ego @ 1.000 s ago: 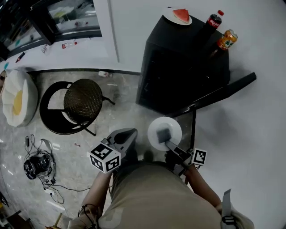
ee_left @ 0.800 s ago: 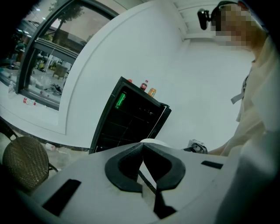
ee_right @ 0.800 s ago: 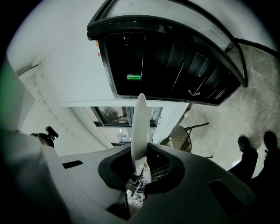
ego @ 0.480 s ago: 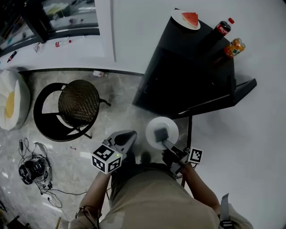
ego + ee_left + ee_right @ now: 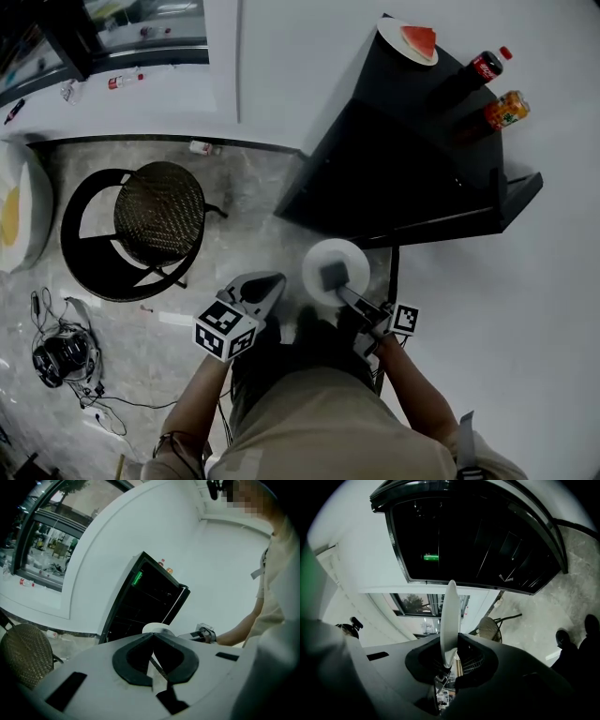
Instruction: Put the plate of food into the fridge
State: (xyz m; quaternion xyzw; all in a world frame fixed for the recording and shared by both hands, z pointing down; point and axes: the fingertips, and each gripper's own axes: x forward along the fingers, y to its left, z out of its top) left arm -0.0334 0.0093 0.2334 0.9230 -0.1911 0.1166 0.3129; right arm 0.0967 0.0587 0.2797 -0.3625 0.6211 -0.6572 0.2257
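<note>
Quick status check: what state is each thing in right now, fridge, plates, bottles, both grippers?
fridge: door open.
white plate: held by its rim, outside the fridge.
right gripper: jaws shut on white plate.
left gripper: jaws together, empty.
watermelon plate: on fridge top.
cola bottle: standing on fridge top, capped.
orange bottle: standing beside it.

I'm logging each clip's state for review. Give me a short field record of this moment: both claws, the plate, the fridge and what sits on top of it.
right claw: shut on the white plate
left claw: shut, empty
white plate: held outside the fridge; no food visible on it
fridge: black, door open
fridge top: watermelon plate, cola bottle, orange bottle
floor: wicker chair left of the fridge
</note>
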